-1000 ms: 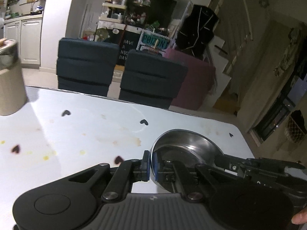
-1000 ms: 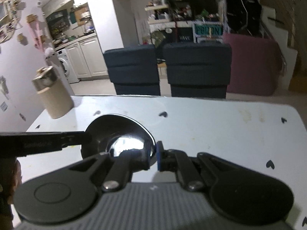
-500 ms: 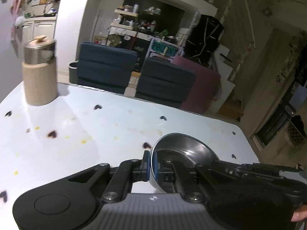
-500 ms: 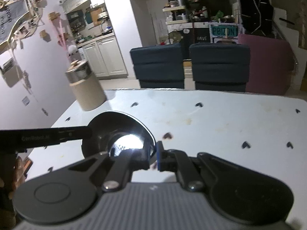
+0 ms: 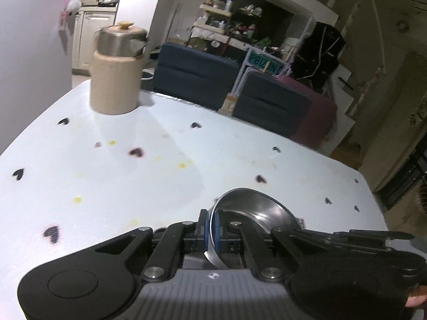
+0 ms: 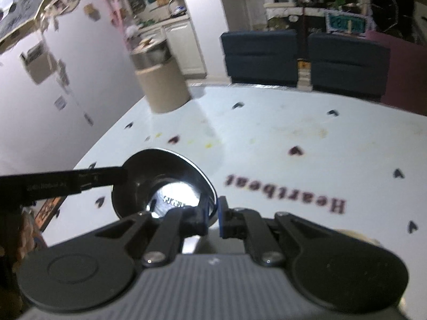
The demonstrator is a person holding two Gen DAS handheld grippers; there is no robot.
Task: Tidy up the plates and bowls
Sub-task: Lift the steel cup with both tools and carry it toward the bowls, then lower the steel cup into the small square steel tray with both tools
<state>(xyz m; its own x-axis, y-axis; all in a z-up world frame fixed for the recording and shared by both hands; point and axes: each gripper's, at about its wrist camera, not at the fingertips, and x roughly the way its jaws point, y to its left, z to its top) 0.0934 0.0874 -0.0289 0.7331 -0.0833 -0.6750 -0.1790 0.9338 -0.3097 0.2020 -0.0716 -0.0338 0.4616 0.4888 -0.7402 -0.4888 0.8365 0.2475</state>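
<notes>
The round shiny steel bowl (image 5: 256, 213) hangs tilted above the pale heart-printed table (image 5: 106, 181), hollow facing up and away (round, no long axis); left gripper (image 5: 210, 226) and right gripper (image 6: 212, 214) each pinch its rim

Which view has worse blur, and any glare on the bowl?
Right wrist: more motion blur, wall decor and canister smeared; bright glare blown out inside the bowl. Left wrist: sharper, mild blur on the table hearts; only soft sheen on the bowl. Both dim, fisheye-bent.
</notes>
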